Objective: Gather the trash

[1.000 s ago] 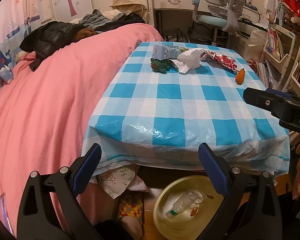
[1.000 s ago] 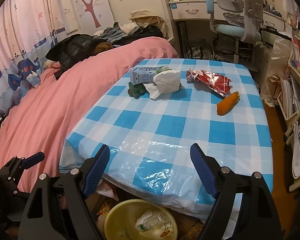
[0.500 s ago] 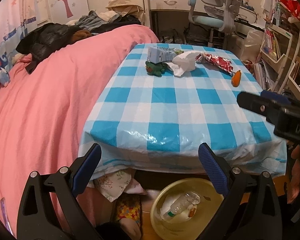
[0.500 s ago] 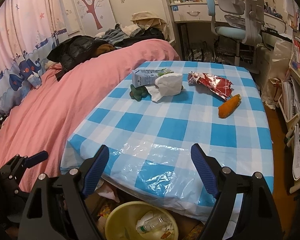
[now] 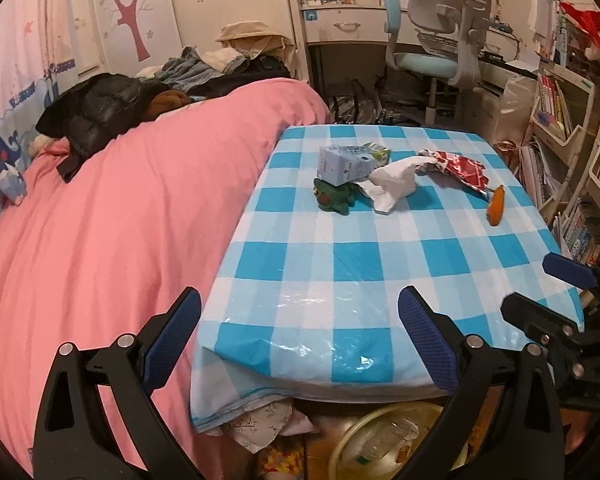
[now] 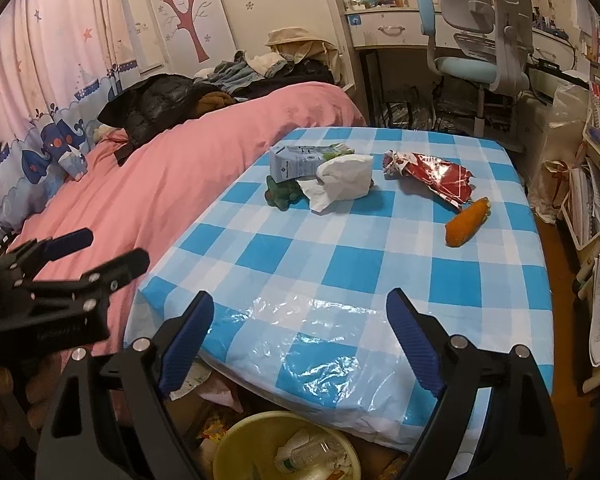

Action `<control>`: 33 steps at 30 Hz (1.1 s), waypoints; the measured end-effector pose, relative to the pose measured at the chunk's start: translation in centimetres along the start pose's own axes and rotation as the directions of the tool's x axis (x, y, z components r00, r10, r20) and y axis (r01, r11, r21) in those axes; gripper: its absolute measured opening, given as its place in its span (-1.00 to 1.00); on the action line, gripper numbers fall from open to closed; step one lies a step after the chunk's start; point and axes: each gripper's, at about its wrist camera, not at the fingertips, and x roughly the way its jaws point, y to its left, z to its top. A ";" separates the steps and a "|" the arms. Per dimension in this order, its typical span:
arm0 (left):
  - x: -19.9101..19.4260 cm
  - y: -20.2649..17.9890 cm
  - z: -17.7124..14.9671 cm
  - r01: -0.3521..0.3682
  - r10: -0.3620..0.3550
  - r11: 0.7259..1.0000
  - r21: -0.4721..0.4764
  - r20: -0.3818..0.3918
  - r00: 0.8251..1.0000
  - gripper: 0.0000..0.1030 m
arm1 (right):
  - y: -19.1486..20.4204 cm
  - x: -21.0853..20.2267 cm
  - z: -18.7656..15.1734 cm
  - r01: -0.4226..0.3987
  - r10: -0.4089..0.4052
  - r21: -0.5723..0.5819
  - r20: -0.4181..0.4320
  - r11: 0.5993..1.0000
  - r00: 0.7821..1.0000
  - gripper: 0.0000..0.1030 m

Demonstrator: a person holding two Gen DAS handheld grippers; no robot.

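On the blue-checked table lie a pale blue milk carton, a crumpled white paper, a red snack wrapper, an orange carrot-shaped thing and a green toy, all toward the far end. My left gripper hovers open and empty over the near left corner. My right gripper hangs above the near edge; its jaws are opening, with nothing between them. Below the table edge stands a yellow bin holding a clear bottle.
A pink-covered bed runs along the table's left side, with dark clothes piled at its far end. A desk chair stands beyond the table. Bookshelves line the right side. Patterned cloth lies on the floor beside the bin.
My left gripper has risen and moved in over the table corner, so the bin has slid nearly out of its view. The right gripper's jaws stand a little wider; that hand has stayed put.
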 end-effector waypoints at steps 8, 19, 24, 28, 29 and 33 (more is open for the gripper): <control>0.0 -1.0 -0.2 0.025 -0.025 0.999 0.026 0.001 1.000 0.85 | 0.5 0.5 0.2 -0.008 0.008 -0.013 -0.008 1.000 1.000 0.64; -0.1 -1.2 -0.6 0.025 -0.025 0.999 0.027 -0.007 1.000 0.85 | 0.4 0.4 0.0 -0.002 0.002 -0.006 -0.007 1.000 1.000 0.64; 0.1 -1.1 -0.8 0.021 -0.021 1.000 0.023 -0.015 1.000 0.85 | 0.2 0.3 -0.2 0.006 -0.006 -0.003 -0.009 1.000 1.000 0.64; 0.2 -1.0 -0.8 0.020 -0.020 1.000 0.020 -0.019 1.000 0.85 | 0.2 0.3 -0.2 0.008 -0.008 -0.004 -0.010 1.000 1.000 0.64; 0.3 -0.9 -0.8 0.020 -0.019 1.000 0.019 -0.020 1.000 0.85 | 0.2 0.4 -0.2 0.009 -0.009 -0.004 -0.011 1.000 1.000 0.64; 0.3 -0.9 -0.8 0.020 -0.019 1.000 0.019 -0.020 1.000 0.85 | 0.2 0.4 -0.2 0.010 -0.010 -0.004 -0.011 1.000 1.000 0.64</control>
